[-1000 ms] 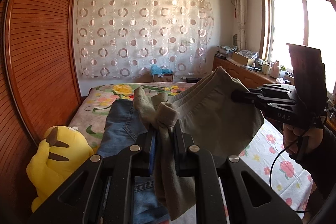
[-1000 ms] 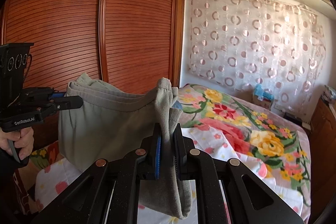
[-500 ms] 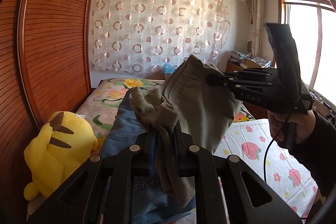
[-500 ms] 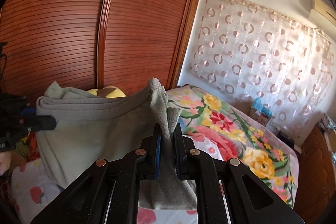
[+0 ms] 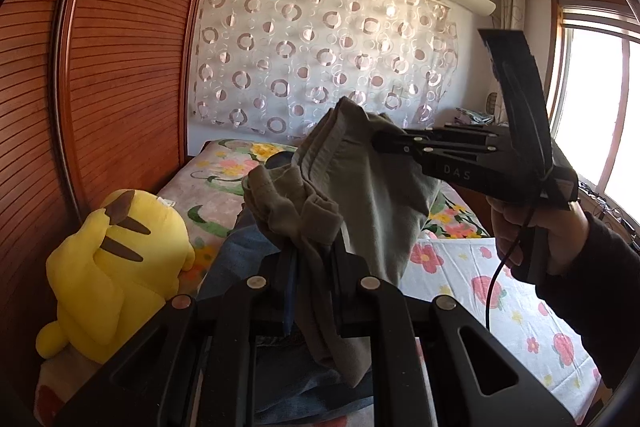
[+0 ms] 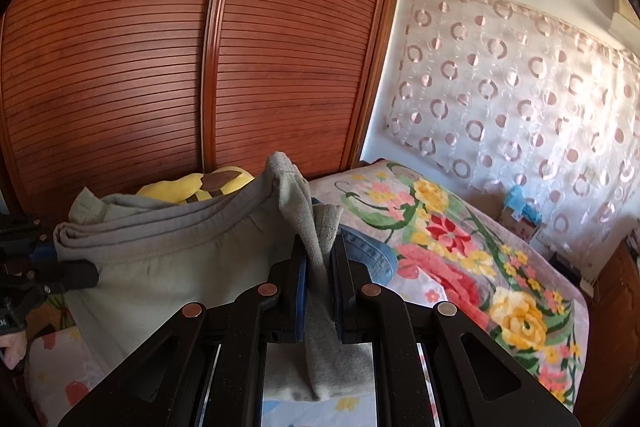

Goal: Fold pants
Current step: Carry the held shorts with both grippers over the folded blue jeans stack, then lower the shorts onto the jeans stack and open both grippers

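Swung closer together since before, left gripper (image 5: 314, 259) and right gripper (image 6: 318, 267), jaws clenched on grey-green pants (image 6: 160, 259), held above floral bed (image 6: 460, 247).

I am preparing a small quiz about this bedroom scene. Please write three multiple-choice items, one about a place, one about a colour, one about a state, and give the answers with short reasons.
1. Where does the yellow plush toy lie?
A. on the windowsill
B. on the bed beside the wooden wardrobe
C. on top of the air conditioner

2. What colour are the pants held in the air?
A. grey-green
B. bright red
C. white

3. What is the state of the left claw?
A. wide open, empty
B. shut on a book
C. shut on the pants

Answers:
1 B: the toy rests on the bed's edge against the wardrobe.
2 A: the cloth looks grey-green in both views.
3 C: the cloth is pinched between its fingers, as with the right claw.
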A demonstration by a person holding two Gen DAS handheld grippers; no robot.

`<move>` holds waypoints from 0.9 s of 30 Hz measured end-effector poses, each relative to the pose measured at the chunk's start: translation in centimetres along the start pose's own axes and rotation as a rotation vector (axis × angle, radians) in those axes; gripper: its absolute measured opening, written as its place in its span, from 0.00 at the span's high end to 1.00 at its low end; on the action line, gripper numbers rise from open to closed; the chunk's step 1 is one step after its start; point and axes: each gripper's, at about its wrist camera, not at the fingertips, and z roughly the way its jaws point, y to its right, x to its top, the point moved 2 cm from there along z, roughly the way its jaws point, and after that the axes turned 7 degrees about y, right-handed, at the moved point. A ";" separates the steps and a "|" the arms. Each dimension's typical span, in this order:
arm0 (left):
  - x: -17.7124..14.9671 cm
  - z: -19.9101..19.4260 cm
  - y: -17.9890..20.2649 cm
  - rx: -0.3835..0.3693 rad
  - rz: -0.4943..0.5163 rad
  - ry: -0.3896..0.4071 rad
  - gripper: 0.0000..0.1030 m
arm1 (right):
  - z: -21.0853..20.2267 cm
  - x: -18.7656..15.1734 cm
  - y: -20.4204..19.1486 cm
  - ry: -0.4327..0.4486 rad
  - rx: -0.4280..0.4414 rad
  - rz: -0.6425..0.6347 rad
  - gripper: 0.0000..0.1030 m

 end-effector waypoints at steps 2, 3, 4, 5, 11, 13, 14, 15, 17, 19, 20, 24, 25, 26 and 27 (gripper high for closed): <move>-0.4 0.4 -0.4 0.012 -0.010 -0.015 0.85 | 0.7 0.1 0.1 -0.006 0.002 -0.016 0.90; -0.6 0.4 -0.4 0.015 -0.015 -0.018 0.85 | 1.0 0.2 0.0 -0.008 0.006 -0.021 0.90; -0.8 0.5 -0.6 0.017 -0.020 -0.021 0.85 | 1.2 0.1 0.0 -0.011 0.010 -0.025 0.90; -0.9 0.5 -0.7 0.019 -0.024 -0.022 0.85 | 1.4 0.1 0.0 -0.015 0.014 -0.030 0.90; -1.8 0.4 -0.6 0.031 -0.041 -0.030 0.85 | 2.8 0.5 -0.2 -0.027 0.036 -0.045 0.90; -2.1 0.5 -0.6 0.040 -0.045 -0.034 0.85 | 3.1 0.8 -0.2 -0.026 0.047 -0.039 0.90; -2.3 0.5 -0.8 0.045 -0.049 -0.035 0.85 | 3.3 0.9 -0.2 -0.027 0.051 -0.036 0.90; -2.4 0.6 -0.9 0.048 -0.052 -0.037 0.85 | 3.6 1.0 -0.2 -0.028 0.058 -0.034 0.90; -2.9 0.8 -1.1 0.055 -0.065 -0.052 0.85 | 4.1 0.8 0.0 -0.039 0.079 -0.006 0.90; -3.5 0.9 -1.3 0.068 -0.073 -0.062 0.85 | 4.7 0.3 0.6 -0.071 0.111 0.054 0.82; -3.7 0.9 -1.4 0.071 -0.080 -0.065 0.85 | 4.9 0.0 0.9 -0.076 0.094 0.067 0.79; -4.2 0.8 -2.1 0.085 -0.111 -0.071 0.85 | 4.1 -0.6 2.2 -0.060 0.102 0.094 0.76; -4.2 0.9 -2.2 0.085 -0.115 -0.072 0.85 | 3.7 -0.8 2.6 -0.057 0.090 0.095 0.75; -4.3 0.9 -2.2 0.085 -0.118 -0.072 0.85 | 3.4 -0.9 2.9 -0.053 0.088 0.098 0.74; -4.4 1.0 -2.3 0.087 -0.119 -0.072 0.85 | 3.1 -1.1 3.3 -0.052 0.092 0.101 0.72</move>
